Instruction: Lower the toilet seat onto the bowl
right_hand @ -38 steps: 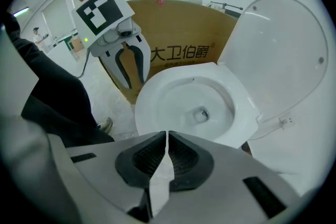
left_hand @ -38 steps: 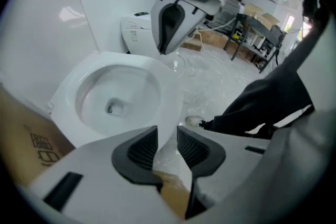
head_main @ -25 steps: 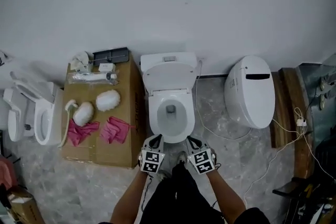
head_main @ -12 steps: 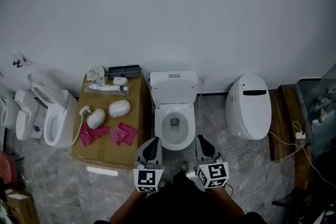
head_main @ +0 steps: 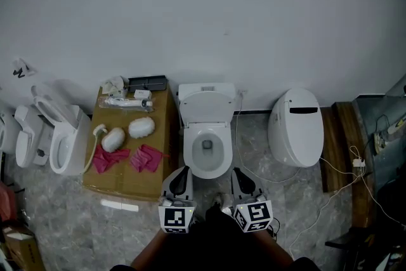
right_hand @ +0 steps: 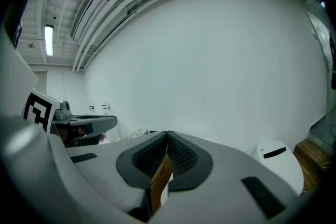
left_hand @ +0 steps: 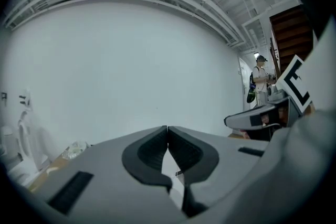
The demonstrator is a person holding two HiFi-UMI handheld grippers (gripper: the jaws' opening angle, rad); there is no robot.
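Observation:
The white toilet [head_main: 206, 136] stands against the wall in the middle of the head view. Its bowl [head_main: 207, 165] is uncovered, and the raised seat and lid [head_main: 205, 105] lean back on the tank; I cannot tell seat from lid. My left gripper [head_main: 183, 171] hovers just in front of the bowl's front left rim, shut and empty. My right gripper [head_main: 238, 172] hangs at the front right, also shut. Neither touches the toilet. In the left gripper view the pads [left_hand: 167, 128] meet against bare wall. A tan printed strip sits below the closed pads [right_hand: 167, 135] in the right gripper view.
A cardboard box [head_main: 127, 184] left of the toilet carries pink cloths [head_main: 149, 157] and white items. Toilet seats [head_main: 60, 143] lean at far left. A closed white toilet [head_main: 295, 127] stands right, with cables [head_main: 336, 174] and a wooden platform [head_main: 339, 136] beyond. A person [left_hand: 260, 78] stands far off.
Both grippers have drawn back toward me and sit lower in the head view. The toilet looks smaller and farther away. Both stayed shut.

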